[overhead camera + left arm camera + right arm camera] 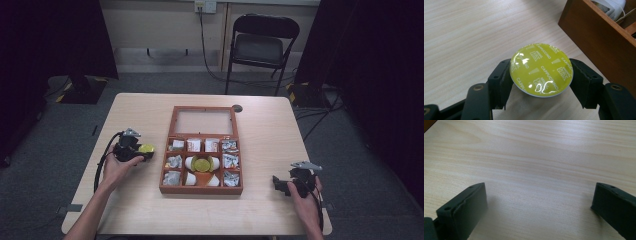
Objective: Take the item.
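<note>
My left gripper (541,75) is shut on a round coffee capsule (541,69) with a shiny yellow-green foil lid printed "Cappuccino". Its black pads (504,77) press on the capsule's two sides, low over the table. From above, that gripper (142,152) and its capsule (147,148) sit just left of the wooden box (201,189). A matching yellow capsule (201,163) lies in the box's middle compartment among white capsules. My right gripper (281,185) rests near the table's front right, jaws wide apart with only bare tabletop (536,170) between them.
The box's other compartments hold silver and white packets (229,161), and its glass lid (204,121) lies open at the back. The box's brown wall (599,37) stands close to the right of the held capsule. A folding chair (260,45) stands beyond the table.
</note>
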A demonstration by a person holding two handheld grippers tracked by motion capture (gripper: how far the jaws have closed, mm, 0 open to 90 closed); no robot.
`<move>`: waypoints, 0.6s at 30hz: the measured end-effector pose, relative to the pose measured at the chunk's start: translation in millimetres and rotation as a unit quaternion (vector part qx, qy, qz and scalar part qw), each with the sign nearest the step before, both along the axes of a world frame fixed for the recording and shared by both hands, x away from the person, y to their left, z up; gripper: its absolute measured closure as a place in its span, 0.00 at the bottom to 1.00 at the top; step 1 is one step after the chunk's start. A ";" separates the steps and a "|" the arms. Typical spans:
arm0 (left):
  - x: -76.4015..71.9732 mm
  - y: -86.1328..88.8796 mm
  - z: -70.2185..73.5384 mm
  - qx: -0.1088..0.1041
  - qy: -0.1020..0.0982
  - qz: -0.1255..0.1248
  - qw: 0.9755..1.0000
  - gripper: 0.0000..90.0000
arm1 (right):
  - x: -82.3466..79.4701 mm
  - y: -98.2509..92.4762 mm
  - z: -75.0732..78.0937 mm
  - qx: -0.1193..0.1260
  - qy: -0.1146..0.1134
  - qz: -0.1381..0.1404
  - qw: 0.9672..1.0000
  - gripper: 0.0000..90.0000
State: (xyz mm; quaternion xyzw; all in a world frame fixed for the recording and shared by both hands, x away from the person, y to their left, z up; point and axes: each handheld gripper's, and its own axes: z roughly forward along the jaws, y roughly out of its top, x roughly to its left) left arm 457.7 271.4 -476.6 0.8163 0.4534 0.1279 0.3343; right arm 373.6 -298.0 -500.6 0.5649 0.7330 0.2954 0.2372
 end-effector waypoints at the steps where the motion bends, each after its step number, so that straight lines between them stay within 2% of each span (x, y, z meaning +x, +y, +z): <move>1: 0.2 0.6 -0.4 -0.002 0.000 0.001 1.000 0.42 | 0.0 -0.1 0.0 0.000 0.000 0.000 1.000 0.00; 5: 1.0 1.1 -1.8 -0.013 0.001 0.004 1.000 0.42 | 0.0 0.0 0.0 0.000 0.000 0.000 1.000 0.00; 13: 2.3 2.7 -3.0 -0.018 0.006 0.006 1.000 0.41 | 0.0 0.0 0.0 0.000 0.000 0.000 1.000 0.00; 18: 3.0 2.5 -4.8 -0.014 0.009 0.013 1.000 0.35 | 0.0 0.0 0.0 0.000 0.000 0.000 1.000 0.00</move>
